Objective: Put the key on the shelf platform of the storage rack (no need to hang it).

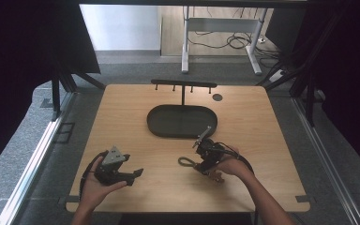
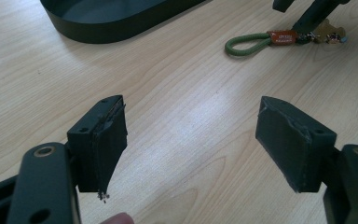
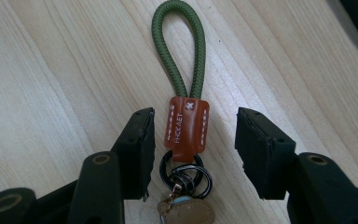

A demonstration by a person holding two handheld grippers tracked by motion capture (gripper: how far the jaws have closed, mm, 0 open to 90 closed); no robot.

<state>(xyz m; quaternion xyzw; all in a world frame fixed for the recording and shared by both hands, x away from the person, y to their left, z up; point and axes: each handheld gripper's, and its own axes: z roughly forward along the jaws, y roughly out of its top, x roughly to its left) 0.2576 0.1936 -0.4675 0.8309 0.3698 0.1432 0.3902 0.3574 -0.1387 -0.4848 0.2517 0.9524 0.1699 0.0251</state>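
A light wooden bench [image 1: 258, 140] sits in the middle of the high view. Toward its upper centre lies a dark oval tray [image 1: 182, 121], and just behind that stands a black T-shaped rack with small pegs [image 1: 183, 85].

The left gripper [image 1: 136, 174] is held in a hand at the lower left of the high view. In the left gripper view its black fingers [image 2: 103, 140] stand wide apart over bare wood, holding nothing.

The right gripper [image 1: 198, 165] is at lower centre-right of the high view, pointing left. In the right gripper view its fingers [image 3: 137, 144] are parted, one on each side of a keychain made of an olive-green cord loop with a brown leather tab and dark metal rings [image 3: 185, 126]. The keychain lies flat on the bench, loop pointing to the top of the frame; the left finger looks very close to the tab, though whether it touches is hard to tell. A small brass-coloured tag hangs below the rings.
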